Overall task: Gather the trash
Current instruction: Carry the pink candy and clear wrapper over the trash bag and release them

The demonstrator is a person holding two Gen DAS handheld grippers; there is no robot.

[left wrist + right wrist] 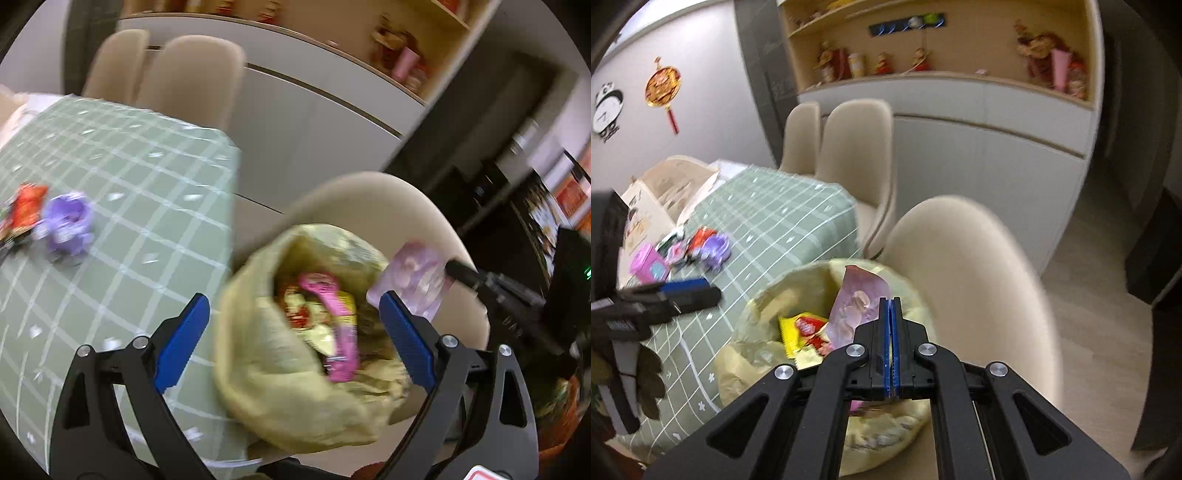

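My left gripper point(293, 325) points down at a slant with its blue fingers point(181, 343) spread wide apart. My right gripper point(891, 314) also tips down, its fingers pressed tight together.

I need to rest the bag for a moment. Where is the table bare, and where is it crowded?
The tablecloth is bare from the purple wrapper across to the chairs' edge, and along the near strip beside the bag. The far left end is crowded: wrapper pile, pink box, open carton. The left gripper hovers there too.
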